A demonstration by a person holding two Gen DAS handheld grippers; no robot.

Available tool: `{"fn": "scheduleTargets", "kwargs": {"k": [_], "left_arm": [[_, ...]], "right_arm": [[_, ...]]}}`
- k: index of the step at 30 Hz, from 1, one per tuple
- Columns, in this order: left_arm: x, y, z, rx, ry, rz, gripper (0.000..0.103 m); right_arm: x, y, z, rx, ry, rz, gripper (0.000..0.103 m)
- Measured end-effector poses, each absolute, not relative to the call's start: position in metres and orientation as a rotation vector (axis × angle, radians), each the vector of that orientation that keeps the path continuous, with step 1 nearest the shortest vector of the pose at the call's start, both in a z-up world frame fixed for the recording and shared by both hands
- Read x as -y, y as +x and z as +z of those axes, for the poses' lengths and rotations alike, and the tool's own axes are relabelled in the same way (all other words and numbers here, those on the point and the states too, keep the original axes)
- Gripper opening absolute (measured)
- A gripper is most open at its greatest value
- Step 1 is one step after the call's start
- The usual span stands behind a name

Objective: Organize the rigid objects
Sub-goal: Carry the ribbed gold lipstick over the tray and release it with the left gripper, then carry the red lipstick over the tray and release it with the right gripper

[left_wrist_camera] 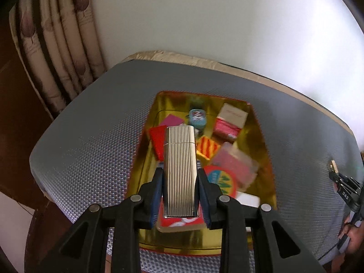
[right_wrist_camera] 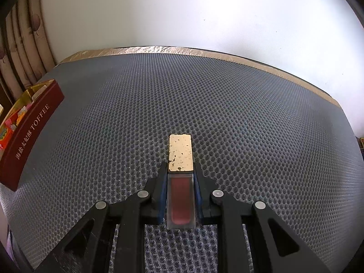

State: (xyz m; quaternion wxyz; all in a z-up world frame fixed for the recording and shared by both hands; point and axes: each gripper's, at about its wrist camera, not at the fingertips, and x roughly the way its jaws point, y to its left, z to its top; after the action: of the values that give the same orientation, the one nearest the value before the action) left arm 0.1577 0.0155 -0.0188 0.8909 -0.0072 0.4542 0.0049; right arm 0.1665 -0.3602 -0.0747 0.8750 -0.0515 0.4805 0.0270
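Left gripper (left_wrist_camera: 180,186) pinching ribbed silver case (left_wrist_camera: 180,168), long axis pointing forward, probably just above open gold tin (left_wrist_camera: 145,159); right gripper (right_wrist_camera: 180,195) clamped on lipstick (right_wrist_camera: 180,182) over mat (right_wrist_camera: 250,113), tin well to its left.

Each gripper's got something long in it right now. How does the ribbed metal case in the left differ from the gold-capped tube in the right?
The ribbed metal case is silvery and striped all over; the gold-capped tube has a clear body with dark red inside and a worn gold cap. The case hangs above the open gold tin; the tube is over bare grey mat, with the tin off to one side. Shared: both are slim, rectangular, and clamped in shut jaws.
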Motion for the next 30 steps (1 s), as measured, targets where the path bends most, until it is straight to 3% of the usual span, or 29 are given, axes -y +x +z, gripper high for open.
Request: {"fn": "scheduleTargets", "kwargs": {"k": [17, 21, 23, 30], "left_arm": [[-0.006, 0.22, -0.035, -0.959, 0.046, 0.012, 0.03], [-0.004, 0.229, -0.032, -0.966, 0.056, 0.005, 0.034], [-0.007, 0.226, -0.027, -0.955, 0.021, -0.002, 0.04], [-0.034, 0.16, -0.001, -0.879, -0.099, -0.004, 0.041]], "right_arm": [[0.361, 0.166, -0.074, -1.003, -0.108, 0.055, 0.018], [0.36, 0.166, -0.074, -1.004, -0.107, 0.056, 0.018], [0.359, 0.166, -0.074, -1.004, -0.106, 0.056, 0.018], [0.358, 0.166, -0.074, -1.003, -0.103, 0.054, 0.018]]}}
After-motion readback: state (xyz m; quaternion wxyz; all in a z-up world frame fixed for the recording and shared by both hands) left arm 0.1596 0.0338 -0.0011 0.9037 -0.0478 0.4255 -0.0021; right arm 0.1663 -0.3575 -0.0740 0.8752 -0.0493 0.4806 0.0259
